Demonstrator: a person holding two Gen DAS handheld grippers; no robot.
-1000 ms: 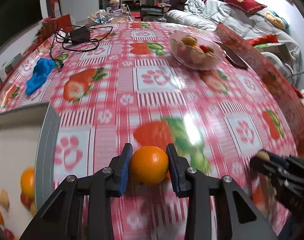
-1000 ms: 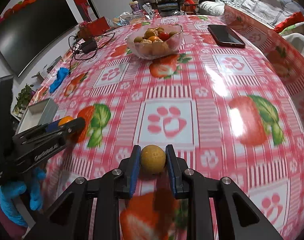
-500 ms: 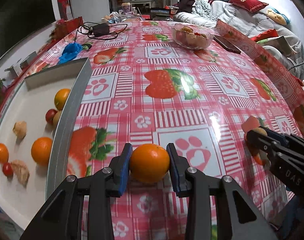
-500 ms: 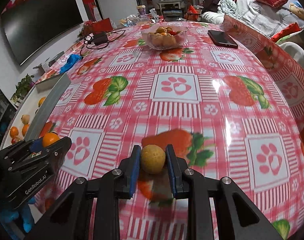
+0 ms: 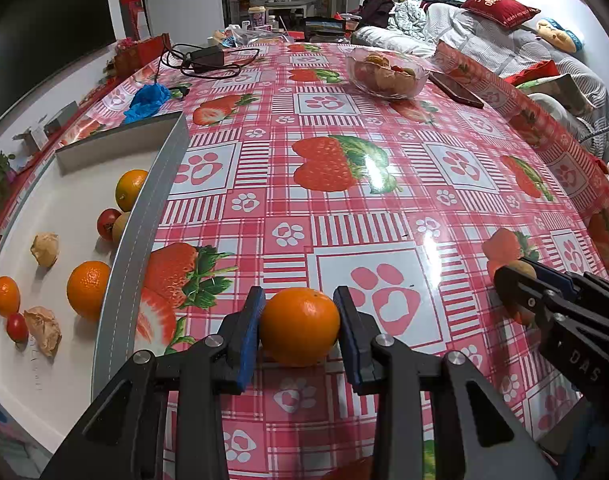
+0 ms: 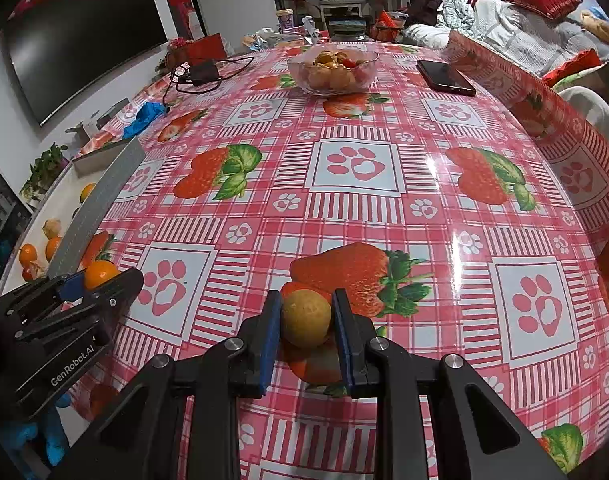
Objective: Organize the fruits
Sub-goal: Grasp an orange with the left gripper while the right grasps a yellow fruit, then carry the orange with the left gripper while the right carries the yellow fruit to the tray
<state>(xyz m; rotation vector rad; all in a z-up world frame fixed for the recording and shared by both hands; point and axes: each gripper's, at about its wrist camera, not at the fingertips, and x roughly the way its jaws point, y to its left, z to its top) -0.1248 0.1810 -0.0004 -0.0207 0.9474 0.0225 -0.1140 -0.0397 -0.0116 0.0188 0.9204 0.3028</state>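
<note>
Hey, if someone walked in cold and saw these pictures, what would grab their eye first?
Probably the bright orange clamped in the left gripper low in the left wrist view, and the small yellow-brown fruit gripped by the right gripper. Next, the loud pink strawberry-and-paw tablecloth under both. Then the white tray of sorted fruit at the left edge, and the glass bowl of fruit at the far end.

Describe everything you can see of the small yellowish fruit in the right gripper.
The small round yellow-brown fruit has a dull, faintly speckled skin and looks whole and unpeeled. It is clamped between the blue pads of the right gripper, one pad on each side. It hangs above the glossy pink strawberry-print tablecloth without visibly touching it. In the left wrist view it shows only as a sliver between the jaws.
</note>
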